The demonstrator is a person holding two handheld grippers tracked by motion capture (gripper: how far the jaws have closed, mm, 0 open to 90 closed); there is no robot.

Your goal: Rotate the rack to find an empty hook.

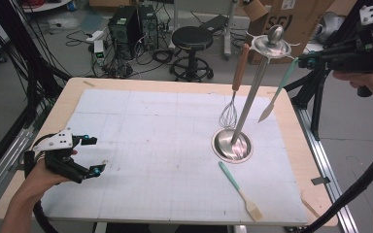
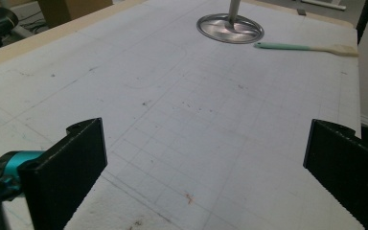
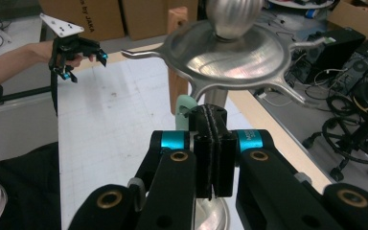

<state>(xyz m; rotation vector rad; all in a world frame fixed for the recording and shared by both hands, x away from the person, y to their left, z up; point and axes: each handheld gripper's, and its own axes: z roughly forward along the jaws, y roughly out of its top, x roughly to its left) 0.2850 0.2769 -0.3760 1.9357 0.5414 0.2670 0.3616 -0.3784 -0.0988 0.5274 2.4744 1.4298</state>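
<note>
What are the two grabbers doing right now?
Left gripper: open, empty.
Right gripper: shut on the mint spatula.

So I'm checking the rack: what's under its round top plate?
Under the top plate hang a whisk and a mint spatula, held by the right hand-held gripper. The pole runs down to the base; the hook ends are covered.
</note>
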